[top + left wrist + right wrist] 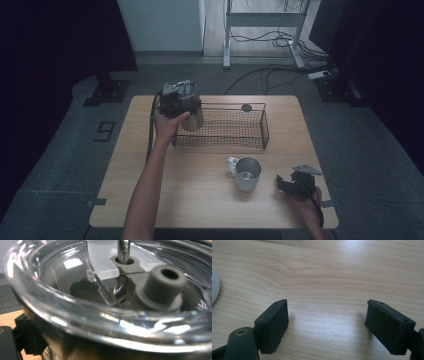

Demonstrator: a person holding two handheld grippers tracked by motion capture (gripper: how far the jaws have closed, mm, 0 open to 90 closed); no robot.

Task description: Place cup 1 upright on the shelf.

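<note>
A lidded tumbler is gripped by the left hand-held gripper at the basket's left end. The right hand-held gripper is held open over the counter, near a mug.

1. A light wooden bench is seen from above, set on a grey carpeted floor.
2. A dark numeral marking is laid on the floor left of the bench.
3. A pale cabinet panel is placed at the far side, with a metal desk frame beside it.
4. Black cables are trailed across the floor under the frame toward a white power strip.
5. Both sides of the room are left in deep shadow, the left edged by a dark stand base.
</note>
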